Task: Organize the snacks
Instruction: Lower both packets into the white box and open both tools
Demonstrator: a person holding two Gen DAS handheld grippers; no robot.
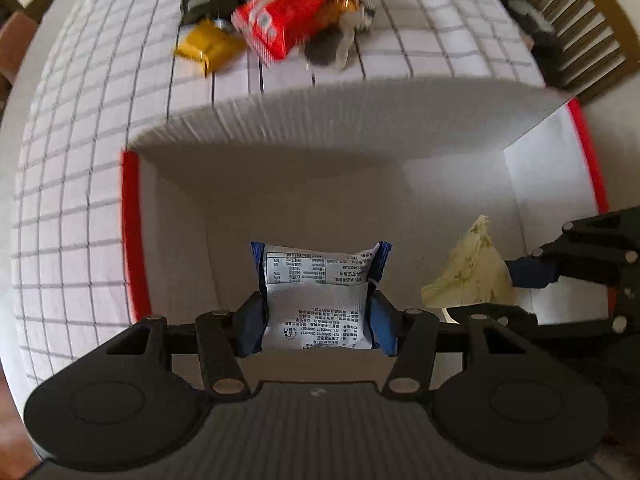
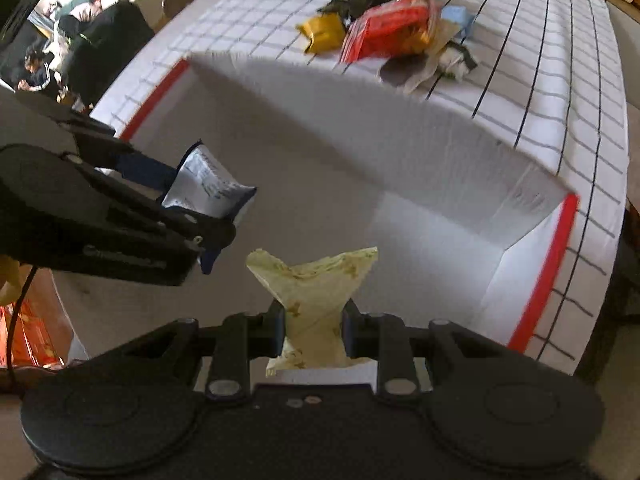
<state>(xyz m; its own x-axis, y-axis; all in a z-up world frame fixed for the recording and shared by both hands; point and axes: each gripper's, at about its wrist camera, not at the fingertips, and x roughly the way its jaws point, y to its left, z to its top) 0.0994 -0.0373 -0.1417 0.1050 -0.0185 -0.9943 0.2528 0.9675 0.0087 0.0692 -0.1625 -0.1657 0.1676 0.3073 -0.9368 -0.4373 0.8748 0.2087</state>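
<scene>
My left gripper (image 1: 316,314) is shut on a white and blue snack packet (image 1: 318,288), printed side up, held over the inside of a white cardboard box (image 1: 280,184) with red-edged ends. My right gripper (image 2: 314,324) is shut on a pale yellow-green packet (image 2: 316,292), pinched at its waist, also above the box (image 2: 340,184). In the right wrist view the left gripper (image 2: 200,216) with its white and blue packet (image 2: 208,188) hangs at the left. In the left wrist view the yellow-green packet (image 1: 468,272) and the right gripper's fingers (image 1: 532,272) show at the right.
A heap of snacks lies on the checked tablecloth (image 1: 80,160) beyond the box: a red bag (image 1: 288,16), a yellow packet (image 1: 208,46) and dark wrappers. A wooden chair (image 1: 588,20) stands at the far right. In the right wrist view people sit in the background (image 2: 72,40).
</scene>
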